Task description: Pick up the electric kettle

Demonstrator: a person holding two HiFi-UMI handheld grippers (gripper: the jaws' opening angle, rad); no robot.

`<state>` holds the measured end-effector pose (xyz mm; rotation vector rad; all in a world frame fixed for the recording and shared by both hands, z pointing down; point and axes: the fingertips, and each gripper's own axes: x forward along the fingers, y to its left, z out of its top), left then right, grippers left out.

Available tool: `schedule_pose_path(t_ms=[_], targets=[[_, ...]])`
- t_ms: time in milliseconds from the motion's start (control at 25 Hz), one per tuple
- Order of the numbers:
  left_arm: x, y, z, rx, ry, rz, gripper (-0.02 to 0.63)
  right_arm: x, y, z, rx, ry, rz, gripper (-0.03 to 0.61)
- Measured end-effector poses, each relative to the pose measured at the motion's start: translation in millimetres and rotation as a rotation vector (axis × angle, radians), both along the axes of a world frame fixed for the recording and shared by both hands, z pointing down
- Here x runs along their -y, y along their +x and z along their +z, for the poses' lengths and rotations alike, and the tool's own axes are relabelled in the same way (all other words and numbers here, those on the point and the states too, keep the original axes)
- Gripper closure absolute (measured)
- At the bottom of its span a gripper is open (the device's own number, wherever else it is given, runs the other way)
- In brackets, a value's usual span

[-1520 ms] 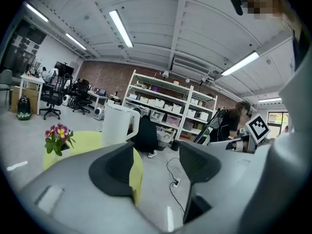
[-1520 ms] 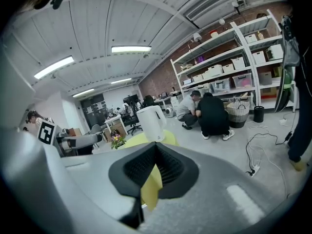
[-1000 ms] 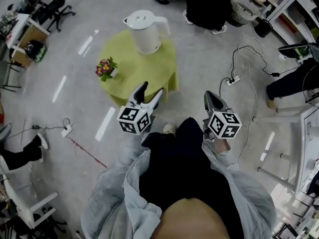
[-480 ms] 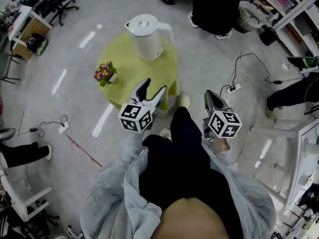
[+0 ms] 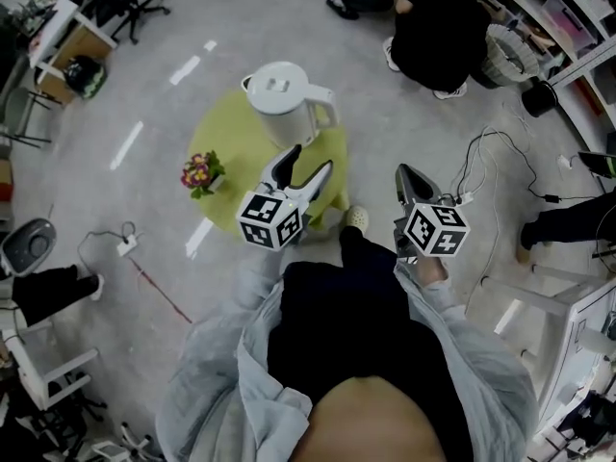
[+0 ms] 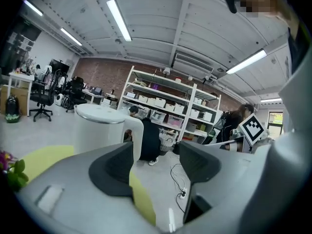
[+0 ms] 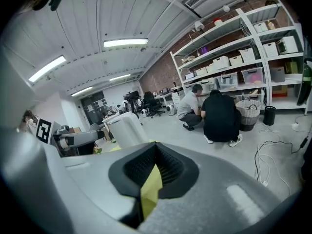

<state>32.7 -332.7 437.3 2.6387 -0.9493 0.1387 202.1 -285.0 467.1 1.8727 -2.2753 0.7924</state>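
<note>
The left tongs [image 6: 156, 161] hide the bottom of the electric kettle [image 6: 97, 129].

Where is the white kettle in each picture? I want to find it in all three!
Head view: the kettle is at the upper middle, on the green table.
Left gripper view: the kettle is left of middle, behind the left jaw.
Right gripper view: the kettle is left of middle, small, above the jaws.
Shared landmark: the crouching person in black, always to the kettle's right.
</note>
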Motion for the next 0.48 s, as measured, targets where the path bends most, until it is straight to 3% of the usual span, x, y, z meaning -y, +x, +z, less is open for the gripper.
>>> schedule_pose_path(t_ms=[480], targets=[[56.7,35.7,17.0,0.017,-0.050,-0.049,0.316,63.5,27.9,14.8,0.012,-0.054,-0.069,0.577]])
